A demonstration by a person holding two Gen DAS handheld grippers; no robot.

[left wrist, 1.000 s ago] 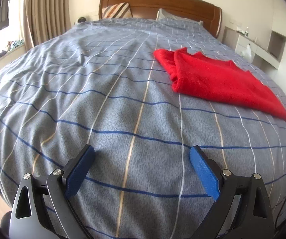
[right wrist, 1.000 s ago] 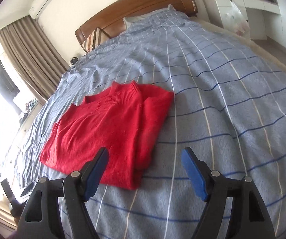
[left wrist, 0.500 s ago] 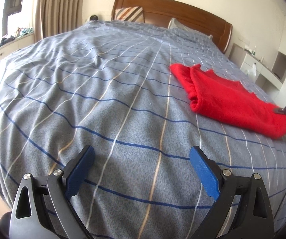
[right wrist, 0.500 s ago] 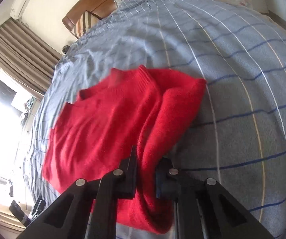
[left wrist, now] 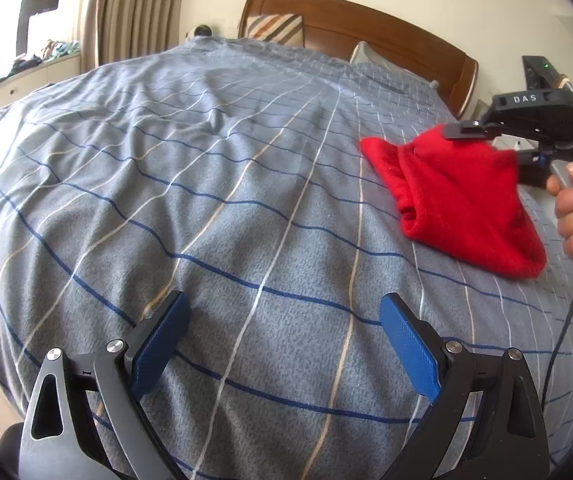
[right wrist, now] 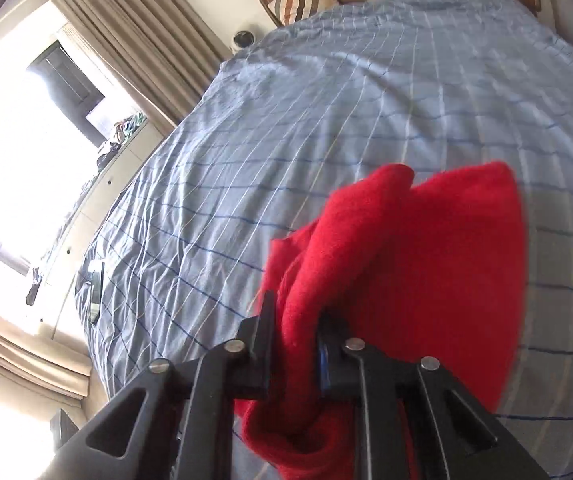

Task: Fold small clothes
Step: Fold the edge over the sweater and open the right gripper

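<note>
A red knitted sweater (left wrist: 458,196) lies partly folded on the right side of the bed. My right gripper (right wrist: 296,316) is shut on an edge of the sweater (right wrist: 406,264) and holds that edge lifted above the bed. The right gripper also shows in the left wrist view (left wrist: 470,130), held by a hand, over the sweater's far end. My left gripper (left wrist: 282,344) is open and empty, low over the blanket near the bed's foot, well left of the sweater.
The bed is covered by a grey-blue checked blanket (left wrist: 206,160). A wooden headboard (left wrist: 366,24) and pillows are at the far end. Curtains (right wrist: 126,20) and a bright window are to the left. A dark flat object (right wrist: 94,292) lies near the bed's left edge.
My right gripper closed on the sweater's edge and lifted it up and towards the headboard, folding the cloth over. My left gripper stayed open and swung its view a little left.
</note>
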